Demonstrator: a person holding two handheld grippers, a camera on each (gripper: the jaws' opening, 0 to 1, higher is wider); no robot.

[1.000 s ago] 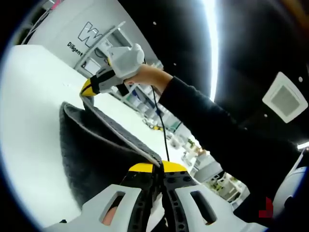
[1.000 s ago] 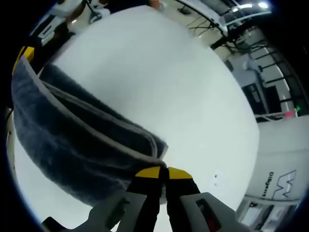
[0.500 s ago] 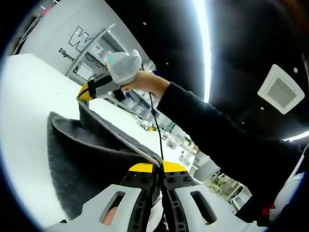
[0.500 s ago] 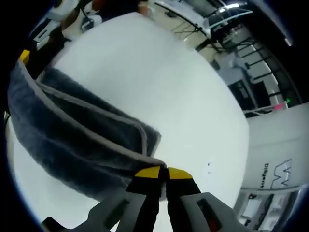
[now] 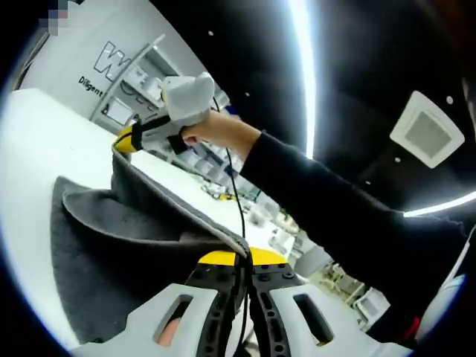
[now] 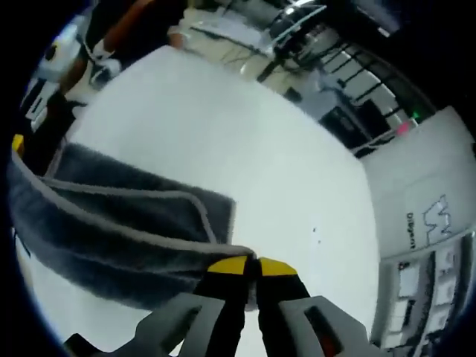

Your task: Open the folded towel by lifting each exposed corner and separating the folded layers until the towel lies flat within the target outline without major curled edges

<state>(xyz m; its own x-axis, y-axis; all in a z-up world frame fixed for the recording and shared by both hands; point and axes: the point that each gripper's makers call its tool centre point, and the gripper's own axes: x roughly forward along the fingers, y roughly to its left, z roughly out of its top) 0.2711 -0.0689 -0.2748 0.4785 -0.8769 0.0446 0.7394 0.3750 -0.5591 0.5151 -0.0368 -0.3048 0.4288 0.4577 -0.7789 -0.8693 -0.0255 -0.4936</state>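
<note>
Where the left gripper view looks along the left hand-held gripper (image 5: pixel 244 260), its yellow-tipped jaws are pinched together on the pale-hemmed edge of the dark grey terry towel (image 5: pixel 126 245), which rises off the white counter (image 5: pixel 44 149). Across the hem, the right hand-held gripper (image 5: pixel 126 140) clamps the far corner. A white panel (image 5: pixel 97 63) behind reads "W" and "Diligent".

In the right gripper view, closed yellow tips (image 6: pixel 256 266) grip the towel (image 6: pixel 111 230) above the counter (image 6: pixel 253 156); shelving stands beyond.
</note>
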